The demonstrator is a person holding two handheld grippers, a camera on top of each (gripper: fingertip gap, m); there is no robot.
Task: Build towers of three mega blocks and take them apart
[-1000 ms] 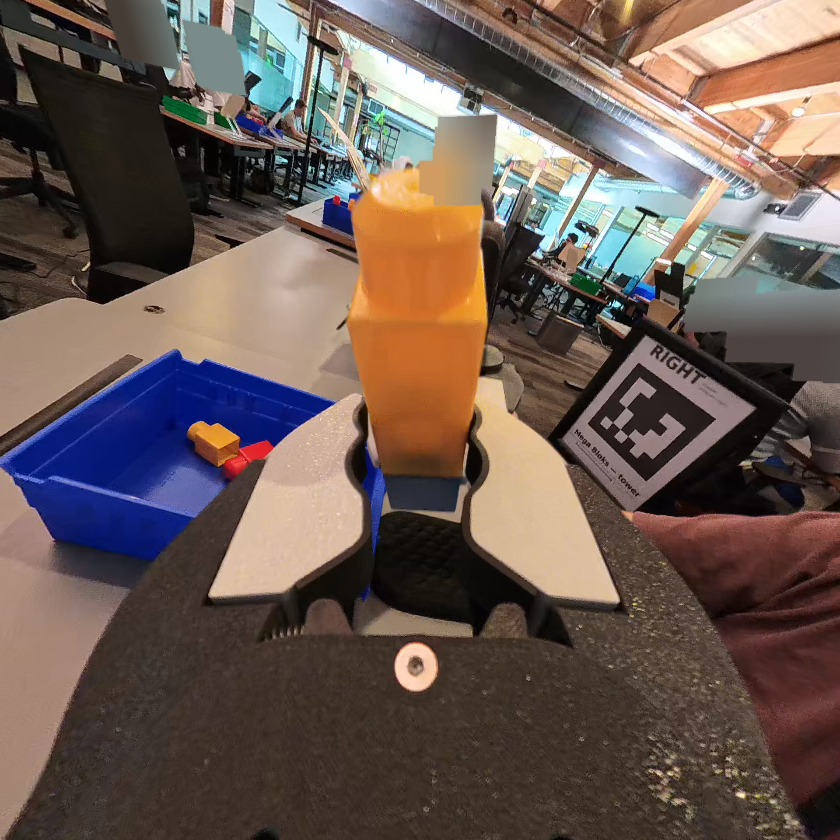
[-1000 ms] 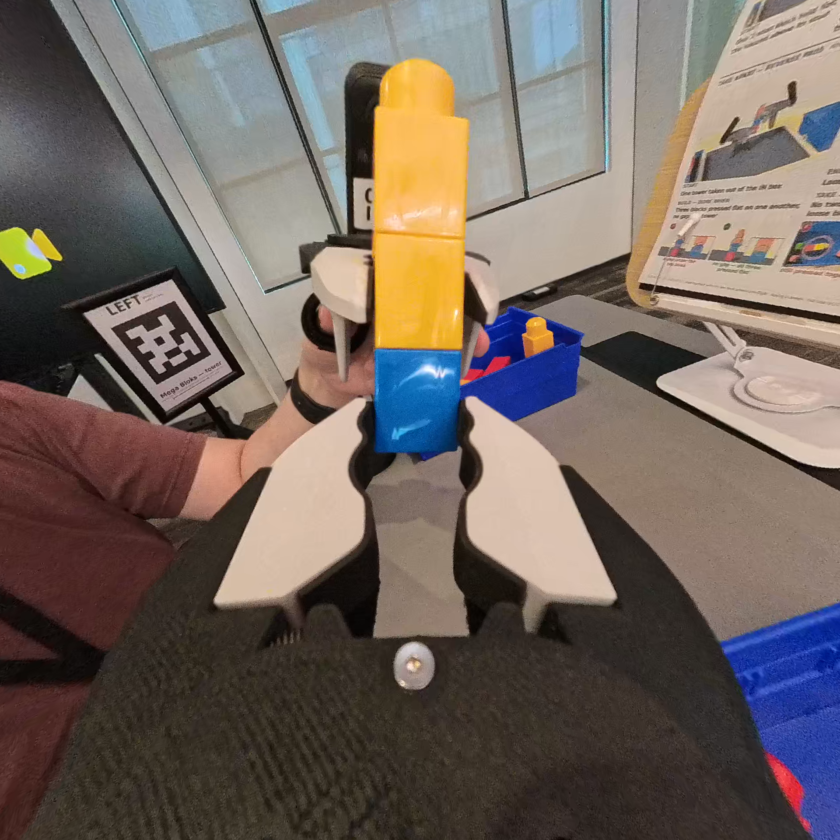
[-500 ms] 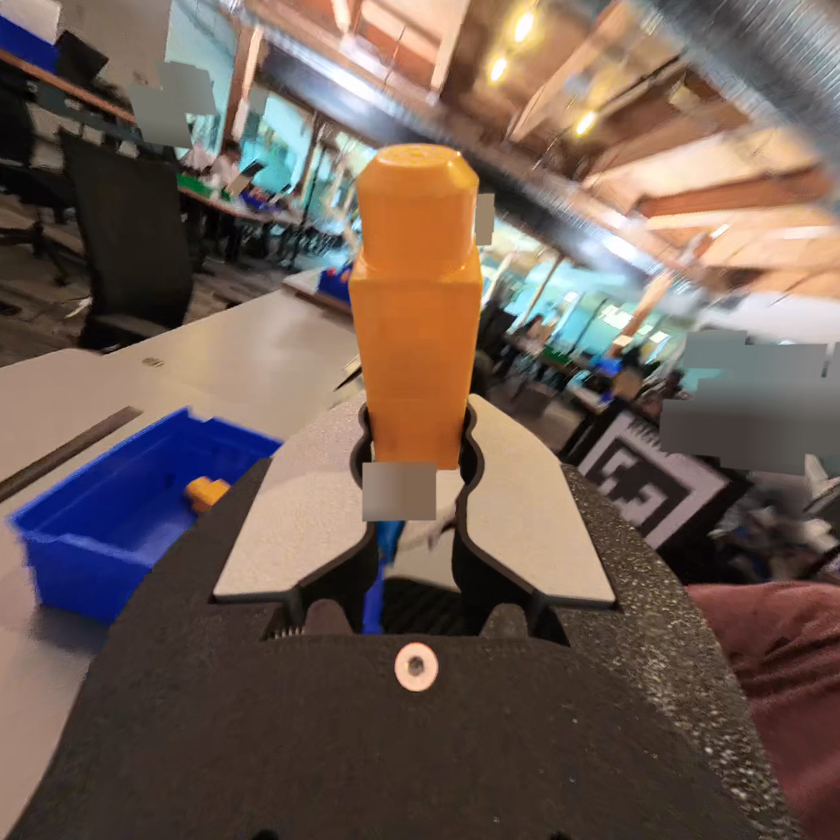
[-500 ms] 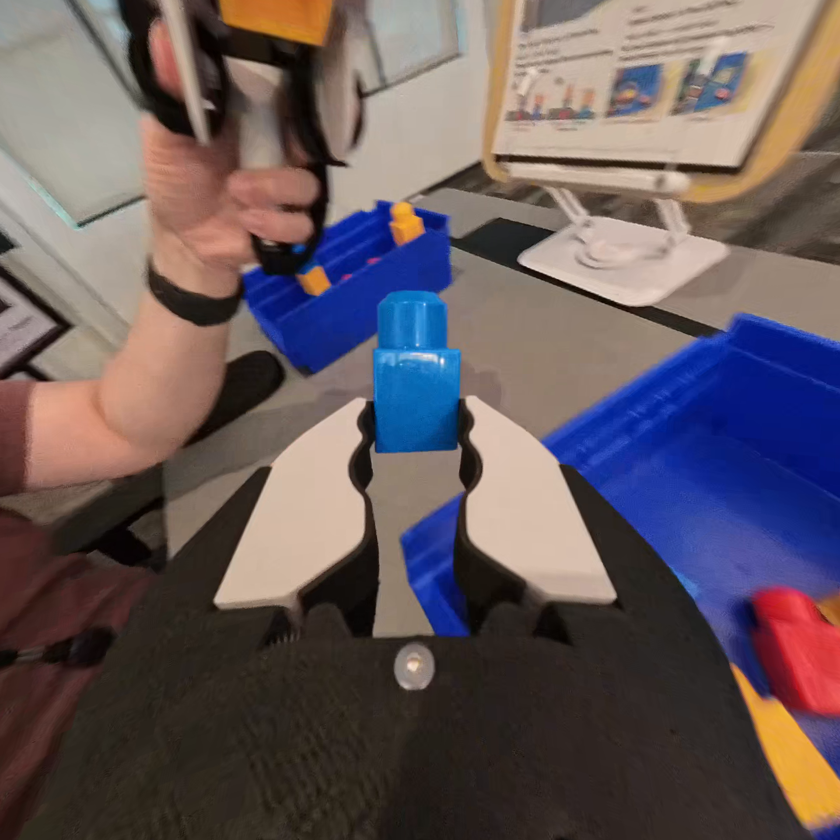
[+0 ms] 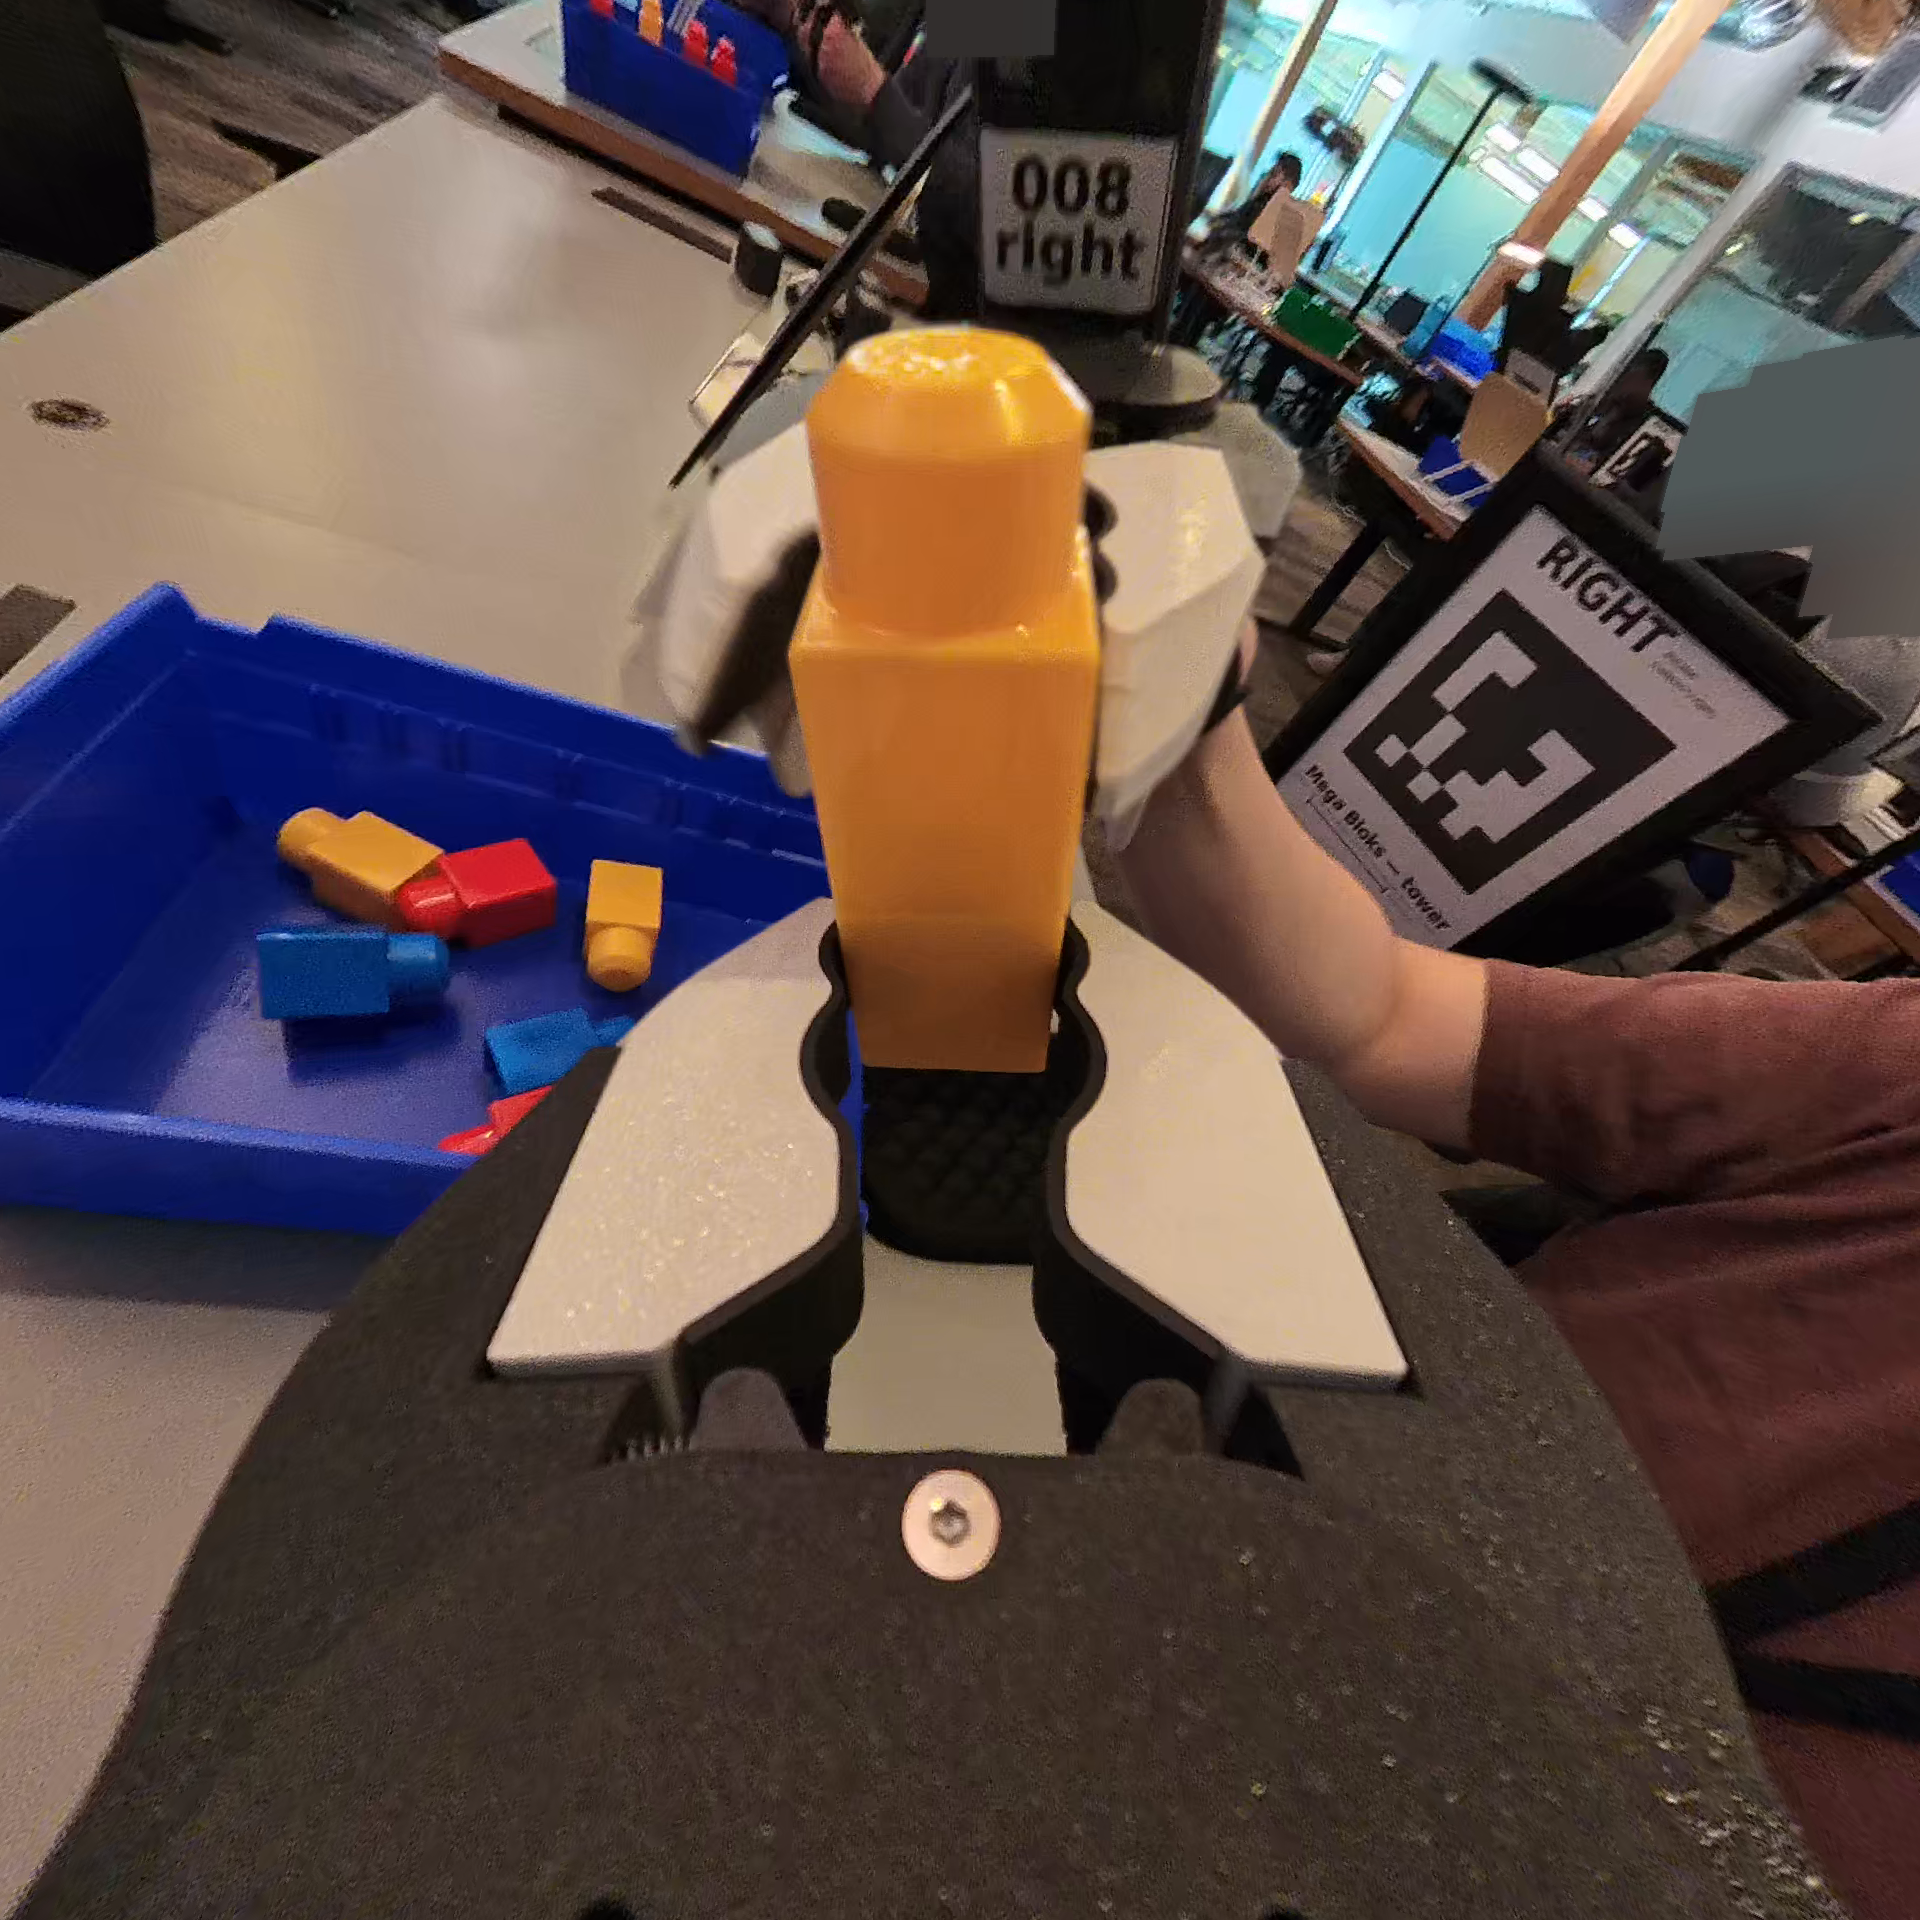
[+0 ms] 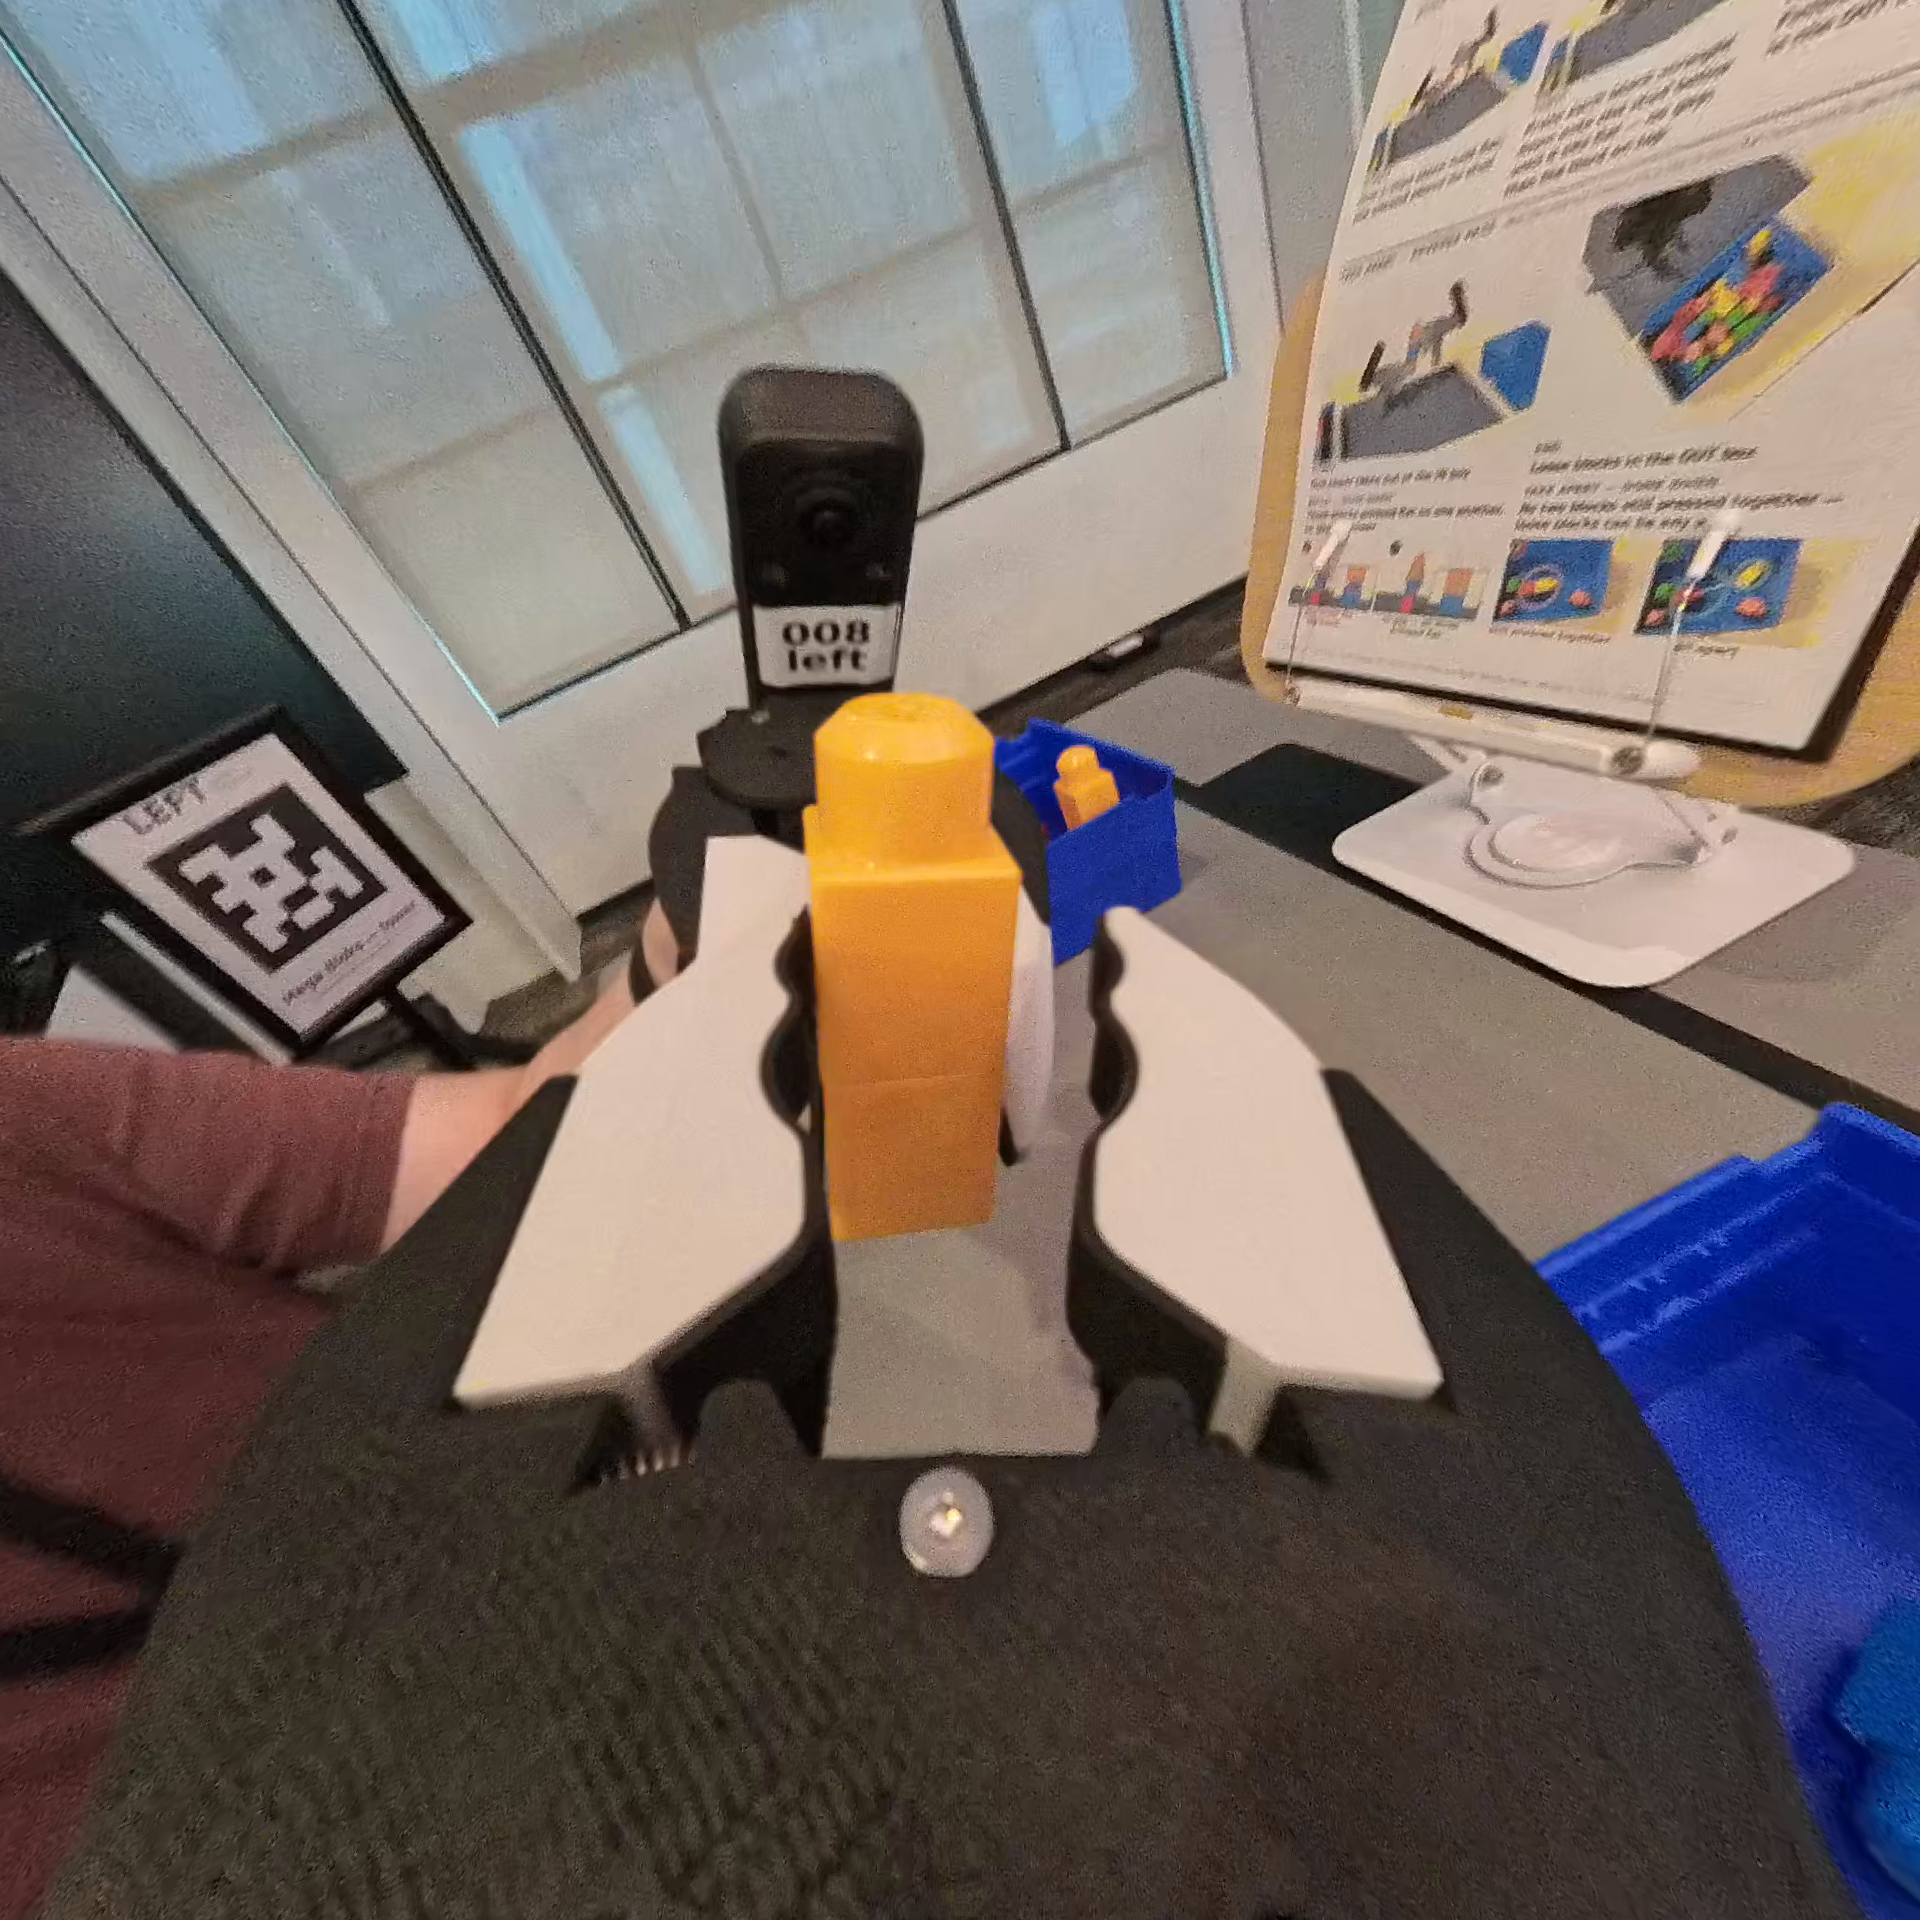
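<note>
My left gripper (image 5: pixel 948 1003) is shut on the lower block of an orange two-block stack (image 5: pixel 945 769) and holds it upright in the air. My right gripper (image 6: pixel 940 935) is open around the same stack (image 6: pixel 909 987). Its right pad (image 6: pixel 1117 997) stands clear of the block with a gap. In the left wrist view the right gripper's white fingers (image 5: pixel 1169 603) flank the top orange block. One white finger of the left gripper (image 6: pixel 1031 1039) shows behind the stack in the right wrist view.
A blue bin (image 5: pixel 125 1143) on the grey table holds several loose orange, red and blue blocks. It also shows in the right wrist view (image 6: pixel 1714 1351). A second blue bin (image 6: pixel 1117 883) farther off holds an upright orange block. An instruction board on a white stand (image 6: pixel 1590 862) is at the right.
The right gripper pulled the blue block off the tower's bottom and carried it over the bin. The block has since left its grasp. It has opened and come back around the orange stack.
</note>
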